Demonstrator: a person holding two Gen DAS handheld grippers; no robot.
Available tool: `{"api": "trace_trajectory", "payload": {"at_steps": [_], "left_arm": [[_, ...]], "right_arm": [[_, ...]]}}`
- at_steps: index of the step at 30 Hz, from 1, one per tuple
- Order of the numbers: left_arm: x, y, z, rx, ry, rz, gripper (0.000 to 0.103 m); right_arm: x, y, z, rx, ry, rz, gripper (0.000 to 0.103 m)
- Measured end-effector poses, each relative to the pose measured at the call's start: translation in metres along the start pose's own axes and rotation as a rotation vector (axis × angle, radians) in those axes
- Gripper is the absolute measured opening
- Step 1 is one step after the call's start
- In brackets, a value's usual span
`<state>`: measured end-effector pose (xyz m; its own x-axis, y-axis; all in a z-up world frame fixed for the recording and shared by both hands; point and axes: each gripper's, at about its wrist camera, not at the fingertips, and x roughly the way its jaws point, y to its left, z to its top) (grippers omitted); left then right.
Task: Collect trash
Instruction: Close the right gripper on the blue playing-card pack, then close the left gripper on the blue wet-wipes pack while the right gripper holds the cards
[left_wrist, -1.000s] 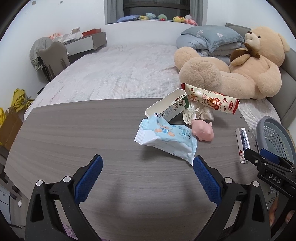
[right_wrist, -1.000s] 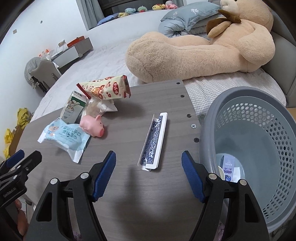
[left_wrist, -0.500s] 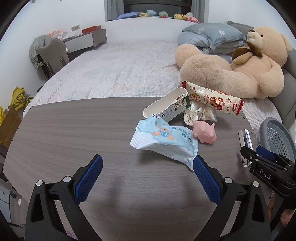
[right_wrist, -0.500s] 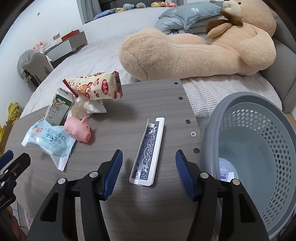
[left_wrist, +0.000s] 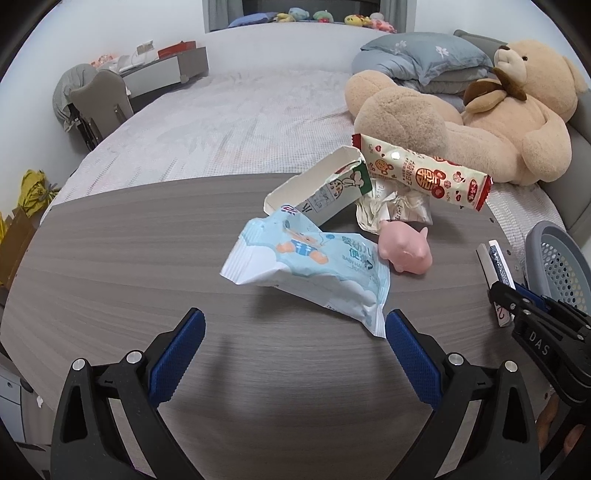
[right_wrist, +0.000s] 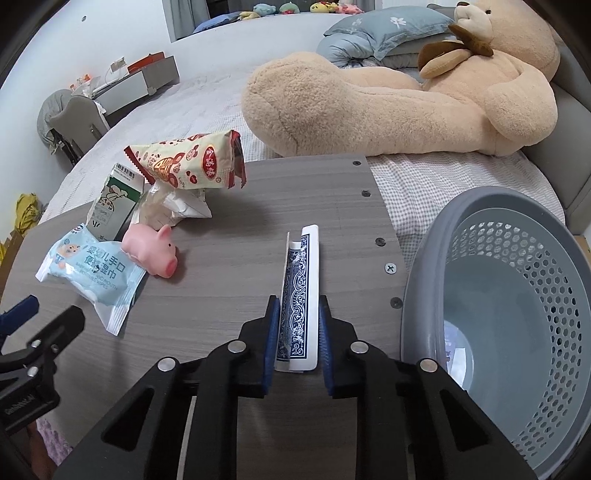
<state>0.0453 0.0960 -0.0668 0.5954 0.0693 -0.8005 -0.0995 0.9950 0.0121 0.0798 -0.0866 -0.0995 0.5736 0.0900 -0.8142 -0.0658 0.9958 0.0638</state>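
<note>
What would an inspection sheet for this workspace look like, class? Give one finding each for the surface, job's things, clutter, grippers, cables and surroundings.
Surface: grey wood-grain table, screw holes along its right edge.
Job's things: blue-backed card box lying near the table's right edge; wipes packet, milk carton, crumpled paper and red-patterned snack wrapper clustered at the far middle; grey basket beside the table, something small lying inside.
Clutter: pink toy pig touching the wipes packet.
Grippers: right gripper shut on the card box; left gripper open, nothing between its pads, short of the wipes packet.
Cables: nothing seen.
Surroundings: bed behind the table, large teddy bear, pillows.
</note>
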Motion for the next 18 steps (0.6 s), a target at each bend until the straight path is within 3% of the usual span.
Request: {"api": "trace_trajectory", "payload": {"at_steps": [18], "left_arm": [[0.026,0.001,0.004,-0.065,0.056,0.037,0.096]], "right_arm": [[-0.024,-0.008,0.003,0.032,-0.034,0.053,0.018]]}}
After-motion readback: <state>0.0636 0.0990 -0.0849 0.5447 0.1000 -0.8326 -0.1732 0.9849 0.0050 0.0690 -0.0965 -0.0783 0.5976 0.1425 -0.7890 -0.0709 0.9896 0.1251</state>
